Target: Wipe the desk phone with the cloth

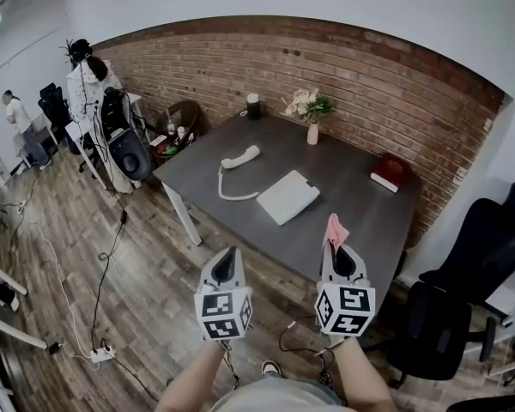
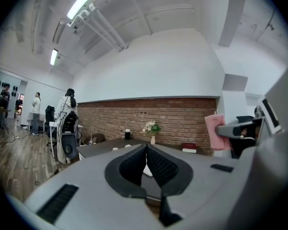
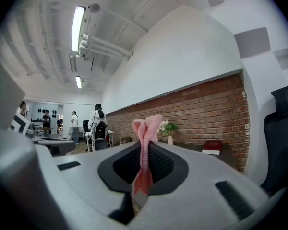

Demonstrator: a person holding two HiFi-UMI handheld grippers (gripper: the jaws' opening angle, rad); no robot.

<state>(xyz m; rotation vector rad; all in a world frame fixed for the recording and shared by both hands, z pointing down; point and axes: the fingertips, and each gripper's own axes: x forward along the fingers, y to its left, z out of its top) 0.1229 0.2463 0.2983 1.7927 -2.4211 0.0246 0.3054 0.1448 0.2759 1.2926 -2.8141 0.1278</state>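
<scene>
Left gripper (image 1: pixel 227 256): jaws pressed together, nothing between them.
Right gripper (image 1: pixel 341 254): clamped on the pink cloth (image 1: pixel 335 230), whose long axis runs along the jaws and points past the tips.
Desk phone (image 1: pixel 287 196): on the desk (image 1: pixel 360 204), ahead and between both grippers.
Handset (image 1: pixel 240 157): off the phone, farther ahead of the left gripper, lying crosswise.

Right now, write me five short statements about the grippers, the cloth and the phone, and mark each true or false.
1. The right gripper is shut on the pink cloth. True.
2. The left gripper holds the handset. False: its fingers are together on nothing; the handset lies on the desk.
3. The handset rests in its cradle. False: it lies beside the phone base, joined by its cord.
4. A vase of flowers stands near the desk's far edge. True.
5. The cloth touches the phone. False: it is held well apart from it.
</scene>
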